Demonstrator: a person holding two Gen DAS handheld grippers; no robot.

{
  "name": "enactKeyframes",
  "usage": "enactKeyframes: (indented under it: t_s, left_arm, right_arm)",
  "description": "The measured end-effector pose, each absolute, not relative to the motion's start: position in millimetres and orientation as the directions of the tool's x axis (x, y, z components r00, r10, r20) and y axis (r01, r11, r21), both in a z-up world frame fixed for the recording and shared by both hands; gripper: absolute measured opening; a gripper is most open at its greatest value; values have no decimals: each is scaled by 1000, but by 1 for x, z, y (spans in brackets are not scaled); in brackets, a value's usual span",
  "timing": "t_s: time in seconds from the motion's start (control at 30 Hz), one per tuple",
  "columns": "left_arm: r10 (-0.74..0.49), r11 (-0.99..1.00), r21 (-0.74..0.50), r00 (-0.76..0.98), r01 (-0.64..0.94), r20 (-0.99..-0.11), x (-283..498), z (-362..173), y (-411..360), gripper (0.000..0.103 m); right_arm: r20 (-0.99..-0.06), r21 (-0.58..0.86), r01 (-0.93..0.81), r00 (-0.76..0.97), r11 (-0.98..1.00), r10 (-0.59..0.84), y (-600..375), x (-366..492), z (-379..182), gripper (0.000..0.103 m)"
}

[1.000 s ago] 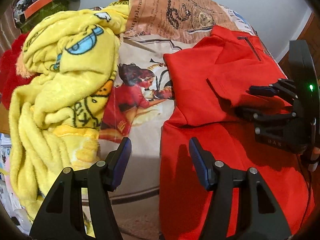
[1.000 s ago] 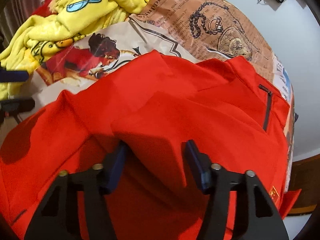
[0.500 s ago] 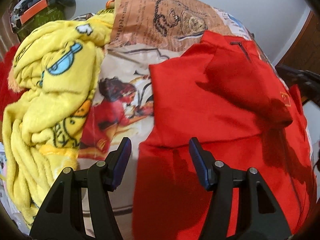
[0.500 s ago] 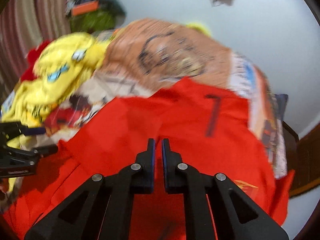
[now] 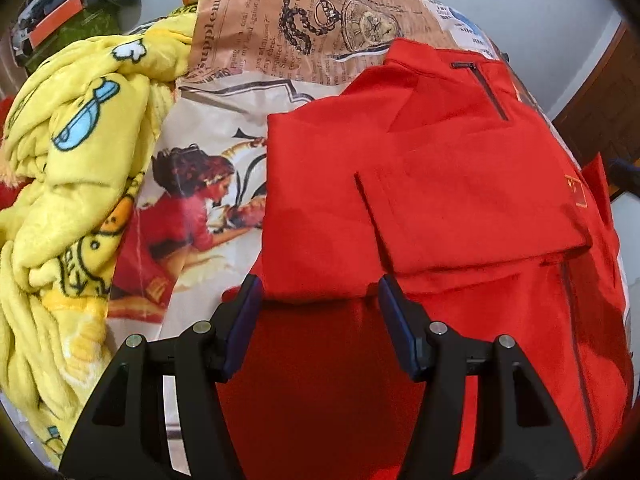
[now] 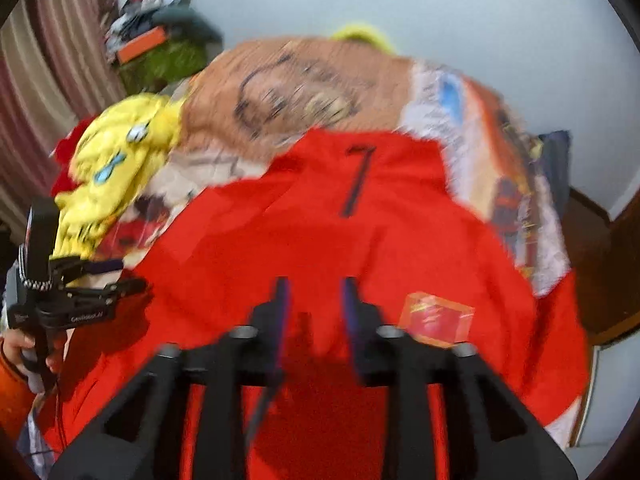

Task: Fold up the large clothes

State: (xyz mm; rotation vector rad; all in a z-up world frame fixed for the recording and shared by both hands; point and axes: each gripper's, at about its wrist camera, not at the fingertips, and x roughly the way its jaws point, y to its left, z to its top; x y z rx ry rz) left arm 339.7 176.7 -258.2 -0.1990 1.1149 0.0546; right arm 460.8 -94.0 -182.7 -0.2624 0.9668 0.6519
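A red zip-neck top [image 5: 460, 184] lies on a printed bedsheet [image 5: 248, 56], with both sleeves folded across its chest. It also shows in the blurred right wrist view [image 6: 360, 240]. My left gripper [image 5: 320, 300] is open and empty, over the lower left part of the top, near the folded left sleeve's edge. It appears at the left of the right wrist view [image 6: 116, 280]. My right gripper [image 6: 314, 292] is open and empty above the middle of the top, near a gold-edged chest badge [image 6: 436, 316].
A crumpled yellow cartoon blanket [image 5: 68, 184] lies left of the top on the bed. A red fleece [image 5: 6, 192] peeks out behind it. A green and orange bag [image 5: 68, 20] sits at the far left. A white wall and a wooden door [image 5: 600, 100] are to the right.
My right gripper let go of the sleeve it had laid across the chest, lifted back, shut, then opened again. My left gripper shifted right over the top's left edge, still open.
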Motion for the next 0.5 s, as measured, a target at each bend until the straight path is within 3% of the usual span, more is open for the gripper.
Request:
enactKeyframes:
  t_s: [0.07, 0.2, 0.5]
  left_arm:
    - [-61, 980, -137, 442, -142, -895, 333, -256, 181, 59]
    - [-50, 978, -135, 454, -157, -890, 317, -249, 195, 59]
    - [-76, 963, -184, 460, -196, -885, 290, -251, 222, 59]
  right_arm:
    - [-829, 76, -657, 377, 750, 414, -78, 452, -192, 49]
    - [-850, 47, -759, 311, 649, 425, -35, 429, -212, 49]
    - [-900, -147, -858, 323, 492, 294, 31, 406, -259, 49]
